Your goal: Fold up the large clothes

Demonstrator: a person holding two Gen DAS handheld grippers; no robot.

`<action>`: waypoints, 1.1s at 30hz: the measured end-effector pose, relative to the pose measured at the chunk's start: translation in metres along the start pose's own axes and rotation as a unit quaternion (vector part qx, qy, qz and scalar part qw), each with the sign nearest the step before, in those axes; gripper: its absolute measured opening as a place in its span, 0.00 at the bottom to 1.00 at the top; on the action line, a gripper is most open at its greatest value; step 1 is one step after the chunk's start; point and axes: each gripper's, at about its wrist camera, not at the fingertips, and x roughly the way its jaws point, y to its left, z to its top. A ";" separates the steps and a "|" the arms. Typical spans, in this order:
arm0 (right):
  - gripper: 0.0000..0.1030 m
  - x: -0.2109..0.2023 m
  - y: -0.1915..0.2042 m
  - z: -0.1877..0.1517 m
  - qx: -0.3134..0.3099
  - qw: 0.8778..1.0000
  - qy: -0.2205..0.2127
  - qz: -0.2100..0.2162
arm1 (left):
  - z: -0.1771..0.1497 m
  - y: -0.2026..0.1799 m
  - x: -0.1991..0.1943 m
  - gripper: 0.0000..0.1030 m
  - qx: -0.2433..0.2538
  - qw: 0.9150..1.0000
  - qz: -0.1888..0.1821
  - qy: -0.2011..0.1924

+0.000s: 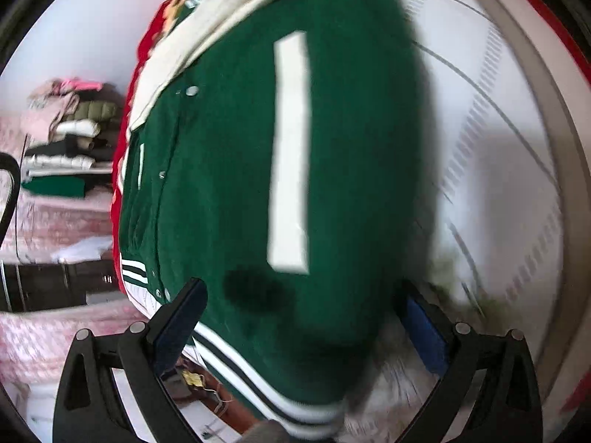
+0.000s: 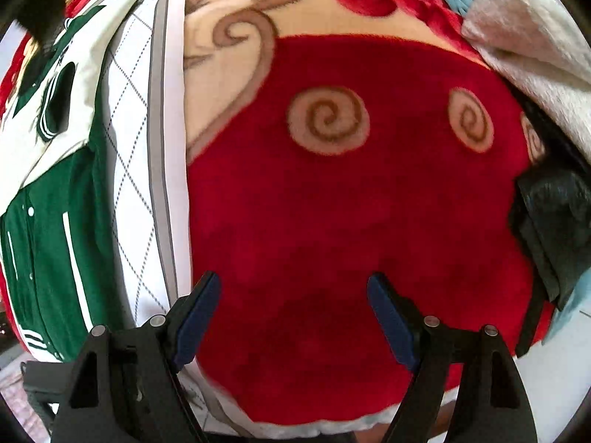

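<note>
A green varsity jacket with a white stripe, cream sleeves and striped hem lies spread on a red blanket. In the left wrist view it fills the middle. My left gripper is open just above its hem, jaws wide apart, holding nothing. In the right wrist view the jacket lies at the far left with its quilted white lining turned out. My right gripper is open over the bare red blanket, to the right of the jacket.
A stack of folded clothes sits on a pink bedspread at the left. A grey fleece, a blue cloth and a dark garment lie at the blanket's right edge. White quilted lining spreads right of the jacket.
</note>
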 end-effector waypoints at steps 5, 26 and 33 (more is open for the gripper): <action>0.81 0.013 0.016 0.025 -0.001 0.999 -0.008 0.044 | 0.023 0.039 0.025 0.97 -0.057 0.998 -0.029 0.002; 0.50 0.081 0.212 0.152 0.013 0.918 0.006 0.395 | 0.035 0.139 0.007 0.08 -0.122 0.981 -0.141 -0.062; 0.16 0.011 0.281 0.142 -0.003 0.945 -0.043 0.325 | 0.023 0.192 0.001 0.08 -0.128 0.966 -0.210 -0.078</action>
